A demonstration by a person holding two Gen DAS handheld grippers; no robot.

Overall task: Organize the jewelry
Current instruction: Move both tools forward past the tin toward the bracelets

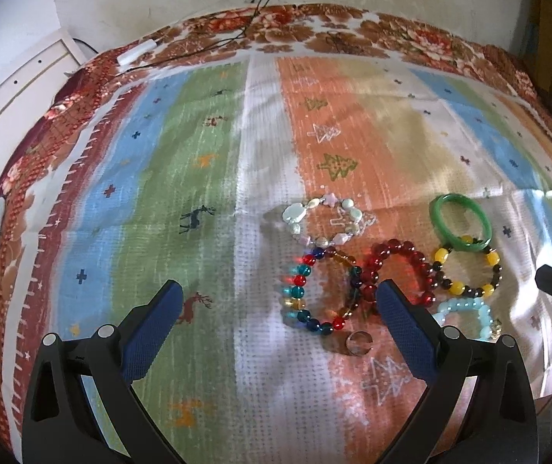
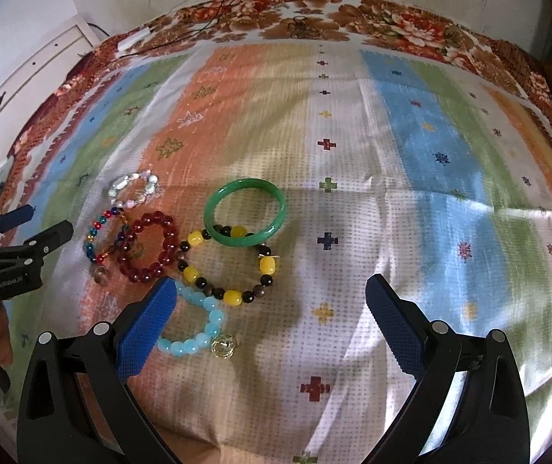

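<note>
Blue-padded and spread wide, the left gripper point(image 1: 276, 297) hovers over the striped woven cloth point(image 1: 206, 178) and holds nothing; the multicoloured glass-bead bracelet point(image 1: 324, 288) lies between its fingers, toward the right one. At twelve o'clock from that bracelet, touching it, lies the pale shell-and-pearl bracelet point(image 1: 324, 220). At six o'clock from it sits a small silver open ring point(image 1: 359, 344).

Next comes the dark red round-bead bracelet point(image 1: 401, 274), overlapping the multicoloured one, with the left gripper's right finger covering part of it. Further right, the yellow-and-brown bead bracelet point(image 2: 229, 266) lies with the green jade-like bangle point(image 2: 245, 212) resting across its top at twelve o'clock. At seven o'clock from the yellow one is the light blue translucent bead bracelet point(image 2: 198, 328) with a small gold cage charm point(image 2: 223, 346).

Also wide apart and empty, the right gripper point(image 2: 272, 305) has its left finger overlapping the blue bracelet in the wrist view.

Judging by the overlaps, the step in hand is picking one piece free. It seems best to start with the bangle on top, closing across its rim and lifting straight up so the beads beneath do not drag.

No box, tray or dish shows in either view, so where the pieces should go cannot be told.
</note>
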